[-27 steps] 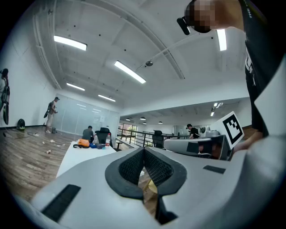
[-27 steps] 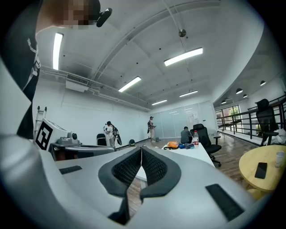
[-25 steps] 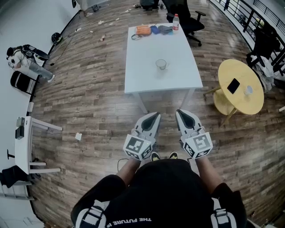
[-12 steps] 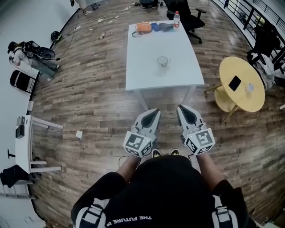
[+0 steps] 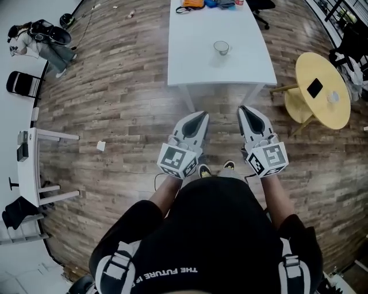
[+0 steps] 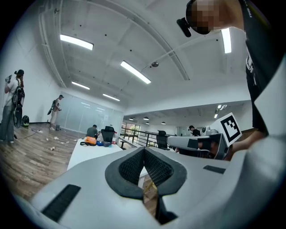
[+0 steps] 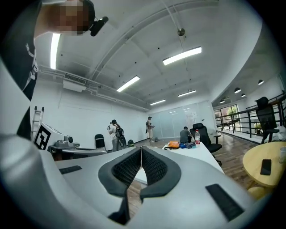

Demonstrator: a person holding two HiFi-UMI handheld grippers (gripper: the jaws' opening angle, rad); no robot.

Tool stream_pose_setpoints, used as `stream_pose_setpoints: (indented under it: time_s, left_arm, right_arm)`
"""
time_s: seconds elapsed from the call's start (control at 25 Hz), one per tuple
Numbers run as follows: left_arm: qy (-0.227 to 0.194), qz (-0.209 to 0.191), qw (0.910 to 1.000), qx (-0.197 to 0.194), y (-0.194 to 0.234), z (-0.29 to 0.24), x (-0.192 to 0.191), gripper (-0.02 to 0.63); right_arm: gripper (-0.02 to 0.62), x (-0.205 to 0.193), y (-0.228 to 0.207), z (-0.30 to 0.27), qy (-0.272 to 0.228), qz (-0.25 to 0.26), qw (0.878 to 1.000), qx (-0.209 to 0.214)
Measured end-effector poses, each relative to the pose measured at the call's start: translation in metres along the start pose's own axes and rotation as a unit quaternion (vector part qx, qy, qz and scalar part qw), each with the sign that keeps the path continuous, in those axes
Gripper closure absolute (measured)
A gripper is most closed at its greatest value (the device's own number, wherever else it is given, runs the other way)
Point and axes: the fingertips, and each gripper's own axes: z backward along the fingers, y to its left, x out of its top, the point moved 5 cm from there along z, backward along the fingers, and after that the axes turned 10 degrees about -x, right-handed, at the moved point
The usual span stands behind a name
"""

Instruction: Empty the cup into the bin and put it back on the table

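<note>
Head view: you stand on the wooden floor (image 5: 115, 115) facing the near short edge of the white counter (image 5: 195, 63), both grippers held out level in front of you and short of that edge.
Cup: the clear cup (image 5: 221, 47) stands upright about the middle of the white counter, well apart from both of your grippers.
Left gripper: your left gripper (image 5: 199, 116) has its jaws clenched. In the left gripper view the ribbed pads (image 6: 134, 166) meet at the tip with nothing between them.
Right gripper: your right gripper (image 5: 245, 110) is clenched the same way. In the right gripper view its pads (image 7: 154, 166) press together on nothing.
Far edge of the counter: an orange bag (image 5: 191, 3) lies there beside some blue items, and the right gripper view shows a water bottle (image 7: 197, 137) with a red cap standing near them.
Right of the counter: a round yellow counter (image 5: 339, 112) carries a dark phone (image 5: 314, 88) near its middle and a small pale object (image 5: 333, 97) toward its right edge.
Left wall: a black folding chair (image 5: 20, 85) and a narrow white desk (image 5: 27, 172) stand along it.
Others: a person (image 6: 10, 107) stands at the far left of the left gripper view.
</note>
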Motion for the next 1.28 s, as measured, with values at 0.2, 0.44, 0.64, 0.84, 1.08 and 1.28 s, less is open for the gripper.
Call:
stream_pose_setpoints:
  time_s: [0.2,0.44,0.64,0.84,1.08,1.28]
  left_arm:
    - [0.011,0.002,0.9999,-0.005,0.023,-0.017,-0.003,0.584]
    - [0.019,-0.004,0.9998,-0.001,0.066,-0.072,-0.012,0.584]
    - [0.029,-0.015,0.9995,0.001,0.111,-0.147,-0.009,0.584]
    - [0.045,-0.025,0.9985,0.015,0.159,-0.215,-0.004,0.584]
    - [0.071,-0.015,0.9965,0.043,0.206,-0.274,-0.029,0.584]
    - [0.093,-0.012,0.9943,0.050,0.242,-0.301,-0.053,0.584]
  right_arm:
    - [0.578,-0.001,-0.018,-0.023,0.004,0.016,1.000,-0.009]
    - [0.578,-0.012,-0.067,-0.080,0.001,0.010,1.000,-0.013]
    - [0.578,-0.020,-0.126,-0.147,0.009,0.008,1.000,-0.004]
    - [0.578,-0.015,-0.177,-0.211,0.017,0.010,1.000,0.013]
    - [0.578,-0.042,-0.222,-0.272,0.056,0.013,0.997,0.041]
    - [0.578,-0.076,-0.232,-0.308,0.097,0.030,0.993,0.060]
